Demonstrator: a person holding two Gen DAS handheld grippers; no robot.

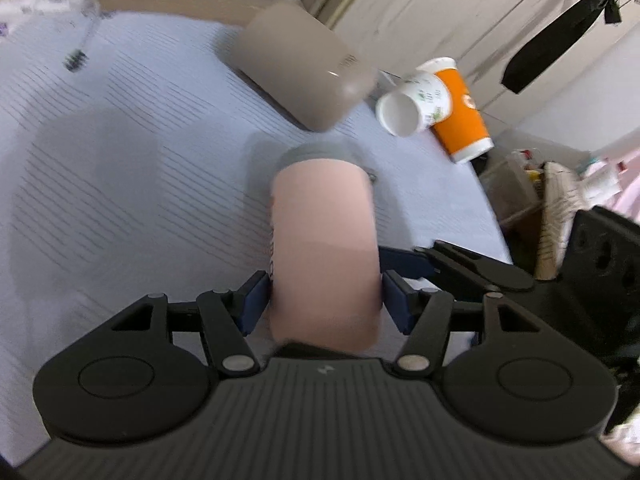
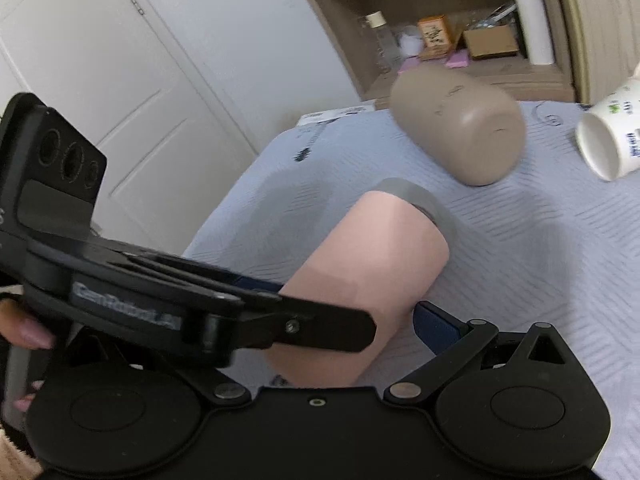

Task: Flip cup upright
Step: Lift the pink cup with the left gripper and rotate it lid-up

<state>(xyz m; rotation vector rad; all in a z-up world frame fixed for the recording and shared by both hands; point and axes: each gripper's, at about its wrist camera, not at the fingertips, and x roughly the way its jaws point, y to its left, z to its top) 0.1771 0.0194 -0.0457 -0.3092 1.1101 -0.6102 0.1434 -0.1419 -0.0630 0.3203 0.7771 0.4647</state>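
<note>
A pink cup [image 1: 324,248] with a grey rim lies on its side on the pale blue striped bed cover [image 1: 120,152]. My left gripper [image 1: 326,300] has its blue pads against both sides of the cup's bottom end. In the right wrist view the pink cup [image 2: 376,276] points away to the upper right, grey rim far. My right gripper [image 2: 360,320] is around the same end; its right blue pad [image 2: 436,326] touches the cup, and the left gripper's body [image 2: 160,304] crosses in front and hides its left finger.
A taupe tumbler [image 1: 300,76] lies on its side beyond the pink cup, also in the right wrist view [image 2: 460,128]. A white paper cup [image 1: 416,104] and an orange paper cup [image 1: 460,116] lie at the bed's right edge. Shelves [image 2: 460,40] stand behind; cluttered floor at right.
</note>
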